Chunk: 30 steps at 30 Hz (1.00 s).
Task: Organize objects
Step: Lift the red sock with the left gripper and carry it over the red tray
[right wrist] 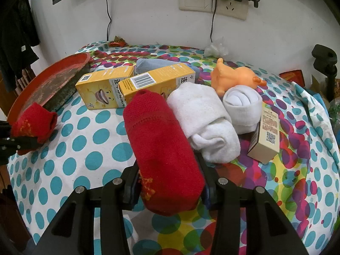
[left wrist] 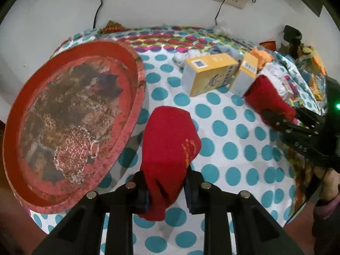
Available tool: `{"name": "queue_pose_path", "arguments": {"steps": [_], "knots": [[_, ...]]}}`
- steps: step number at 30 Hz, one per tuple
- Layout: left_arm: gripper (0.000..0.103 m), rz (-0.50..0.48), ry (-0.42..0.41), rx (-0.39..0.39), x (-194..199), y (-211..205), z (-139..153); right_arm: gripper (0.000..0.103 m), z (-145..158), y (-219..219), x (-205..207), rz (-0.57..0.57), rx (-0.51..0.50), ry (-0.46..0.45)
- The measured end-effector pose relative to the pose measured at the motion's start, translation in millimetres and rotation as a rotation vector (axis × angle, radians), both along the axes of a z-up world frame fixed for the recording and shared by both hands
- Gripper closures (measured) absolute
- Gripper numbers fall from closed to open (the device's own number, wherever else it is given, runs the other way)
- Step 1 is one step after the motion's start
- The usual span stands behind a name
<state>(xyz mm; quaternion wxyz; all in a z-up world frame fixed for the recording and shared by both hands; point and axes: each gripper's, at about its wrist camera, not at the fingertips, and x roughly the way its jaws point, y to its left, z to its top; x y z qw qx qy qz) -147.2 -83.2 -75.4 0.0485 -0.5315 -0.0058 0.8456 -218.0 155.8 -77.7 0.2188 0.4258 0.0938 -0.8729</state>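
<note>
Left hand-held gripper [left wrist: 166, 188] is clamped on a red knitted sock with orange stitching [left wrist: 170, 146], holding it above the teal-dotted white tablecloth [left wrist: 229, 148] near the front edge of the table, just beside the worn round red metal tray [left wrist: 70, 116] that fills the table's left side. Right hand-held gripper [right wrist: 170, 182] has its jaws closed on a second red knitted sock [right wrist: 161, 146], this one stretching away toward the middle of the table. Touching that sock on its right is a rolled white sock [right wrist: 204, 123], and beside that a balled white sock [right wrist: 243, 108]. Behind them lie two yellow cardboard boxes with barcodes [right wrist: 102, 89], side by side, with a grey-blue cloth [right wrist: 148, 64] behind them. An orange rubber pig toy [right wrist: 235, 78] sits toward the back right, and a small beige carton with a QR code [right wrist: 266, 136] lies on the multicoloured-dot patch of cloth near the right edge.
</note>
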Motion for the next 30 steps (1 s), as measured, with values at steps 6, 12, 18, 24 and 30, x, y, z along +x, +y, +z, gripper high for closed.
{"name": "queue_pose_path", "arguments": {"steps": [6, 12, 18, 24, 30], "knots": [[0.079, -0.015, 0.036, -0.005, 0.5, 2.8, 20.5, 0.060, 0.0, -0.1, 0.0, 0.000, 0.002, 0.001], [0.079, 0.002, 0.049, -0.009, 0.9, -10.4, 30.6, 0.060, -0.3, -0.2, -0.3, 0.000, 0.003, 0.001], [0.079, 0.058, 0.055, -0.011, -2.1, -37.9, 40.7, 0.059, -0.2, -0.2, -0.4, 0.000, 0.003, 0.001], [0.079, 0.141, 0.055, -0.032, -8.7, -74.3, 41.9, 0.059, -0.2, -0.2, -0.4, 0.000, 0.003, 0.001], [0.079, 0.213, 0.040, -0.072, -14.0, -115.0, 37.0, 0.058, -0.2, -0.3, -0.5, 0.000, 0.003, 0.001]]}}
